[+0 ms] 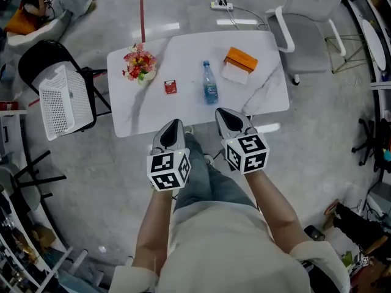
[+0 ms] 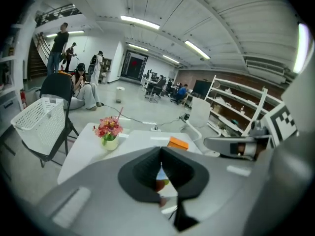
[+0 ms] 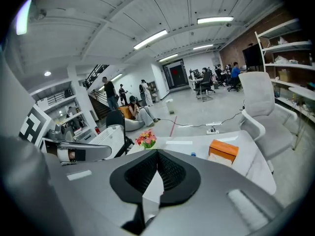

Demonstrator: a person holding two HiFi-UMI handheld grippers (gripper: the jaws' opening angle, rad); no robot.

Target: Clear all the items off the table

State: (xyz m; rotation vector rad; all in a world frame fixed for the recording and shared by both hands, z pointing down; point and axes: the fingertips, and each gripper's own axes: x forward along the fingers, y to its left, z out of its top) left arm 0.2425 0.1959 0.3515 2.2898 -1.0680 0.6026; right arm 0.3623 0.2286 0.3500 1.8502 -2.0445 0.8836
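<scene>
A white table [image 1: 269,96] carries a small pot of red flowers [image 1: 139,64], a little red packet [image 1: 170,86], a clear water bottle [image 1: 210,84] with a blue label, and an orange tissue box [image 1: 239,63]. Both grippers hang side by side at the table's near edge, short of all the items. My left gripper [image 1: 174,125] is shut and empty, below the red packet. My right gripper [image 1: 227,114] is shut and empty, just below the bottle. The left gripper view shows the flowers [image 2: 109,132] and orange box [image 2: 177,142] beyond the closed jaws. The right gripper view shows the flowers [image 3: 146,139] and box [image 3: 224,150].
A white mesh basket [image 1: 64,98] rests on a black chair left of the table. A grey office chair [image 1: 305,29] stands at the table's far right corner. A power strip and cables [image 1: 221,5] lie on the floor behind. People sit and stand far off.
</scene>
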